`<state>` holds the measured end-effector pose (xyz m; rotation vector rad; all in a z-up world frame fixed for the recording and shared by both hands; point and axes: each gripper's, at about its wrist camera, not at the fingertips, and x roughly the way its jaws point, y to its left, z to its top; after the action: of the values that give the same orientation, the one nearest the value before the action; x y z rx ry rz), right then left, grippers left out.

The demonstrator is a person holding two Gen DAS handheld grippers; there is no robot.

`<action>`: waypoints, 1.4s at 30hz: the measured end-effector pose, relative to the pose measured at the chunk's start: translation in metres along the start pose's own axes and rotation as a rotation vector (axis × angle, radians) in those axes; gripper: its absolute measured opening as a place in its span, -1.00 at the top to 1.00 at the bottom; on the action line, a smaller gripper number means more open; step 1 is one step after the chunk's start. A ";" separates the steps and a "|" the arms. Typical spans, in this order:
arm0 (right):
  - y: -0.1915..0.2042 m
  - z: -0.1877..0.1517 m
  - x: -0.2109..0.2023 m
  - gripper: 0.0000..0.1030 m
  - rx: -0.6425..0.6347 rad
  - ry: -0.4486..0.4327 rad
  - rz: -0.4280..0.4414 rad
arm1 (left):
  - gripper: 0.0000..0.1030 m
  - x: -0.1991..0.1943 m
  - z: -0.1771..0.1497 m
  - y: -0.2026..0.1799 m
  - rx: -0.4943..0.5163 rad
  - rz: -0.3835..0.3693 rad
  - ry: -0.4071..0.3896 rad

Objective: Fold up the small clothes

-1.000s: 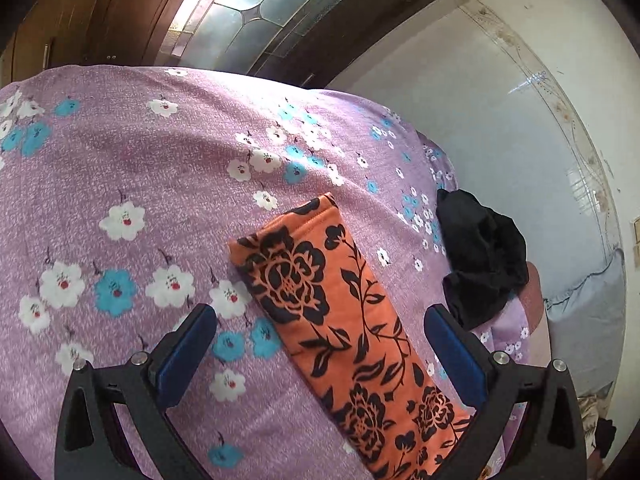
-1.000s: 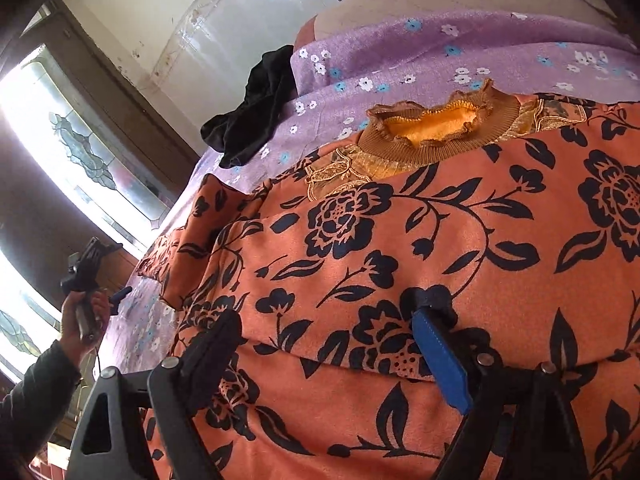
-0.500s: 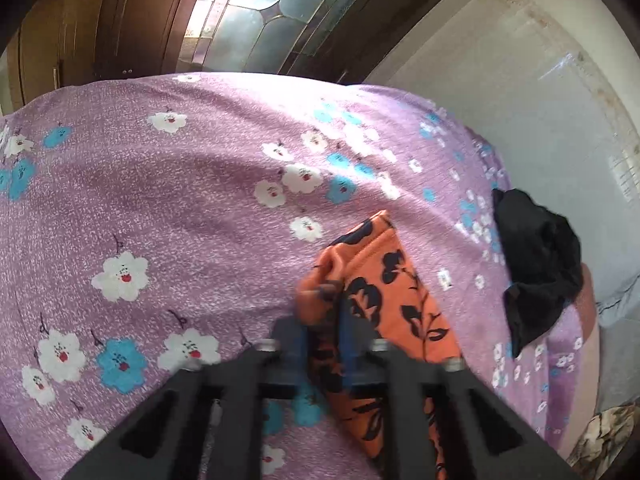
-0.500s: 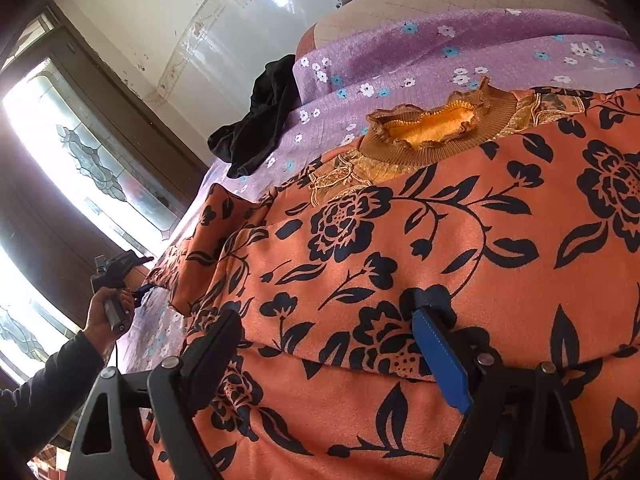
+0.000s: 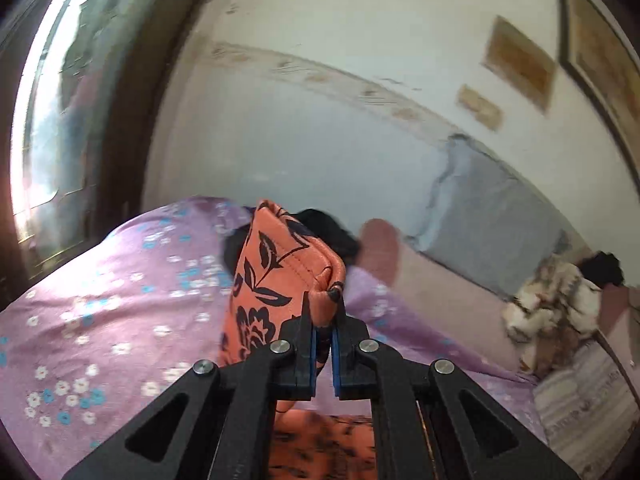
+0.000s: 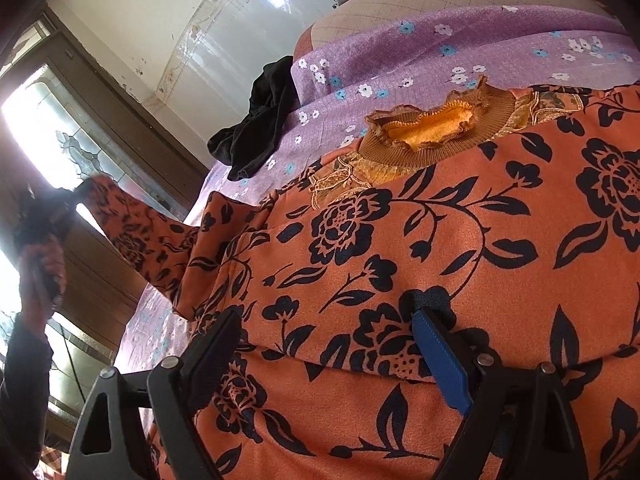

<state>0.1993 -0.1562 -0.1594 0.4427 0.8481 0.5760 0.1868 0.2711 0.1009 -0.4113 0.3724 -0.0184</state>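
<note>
Garment: lies spread on your bedsheet, its collar at the far side.
Sleeve: lifted off the bedsheet at the left.
Dark cloth: lies beyond the sleeve, at the bed's far edge by the wall.

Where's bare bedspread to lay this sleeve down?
Bare purple bedspread lies window-side of the lifted sleeve, which the left gripper pinches. A strip runs beyond the collar. Crowded: black cloth at the far edge.
</note>
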 end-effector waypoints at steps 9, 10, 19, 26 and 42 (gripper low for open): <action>-0.030 0.005 -0.129 -0.74 0.195 -0.210 0.002 | 0.90 0.031 -0.103 -0.249 0.222 -0.401 0.224; -0.038 0.003 -0.147 -0.74 0.211 -0.233 -0.010 | 0.88 0.043 -0.119 -0.266 0.230 -0.405 0.254; -0.103 -0.009 -0.231 -0.76 0.337 -0.317 -0.125 | -0.59 0.096 -0.247 -0.247 0.313 -0.247 0.615; -0.106 0.022 -0.193 -0.75 0.317 -0.213 -0.093 | -0.59 0.058 -0.210 -0.099 0.233 0.033 0.478; -0.127 0.103 -0.070 0.79 0.030 0.191 -0.529 | -0.59 0.089 -0.248 -0.003 0.049 0.126 0.557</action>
<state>0.2817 -0.3114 -0.1317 0.1761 1.1089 0.1156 0.1813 0.1636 -0.1401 -0.3284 0.9450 -0.0189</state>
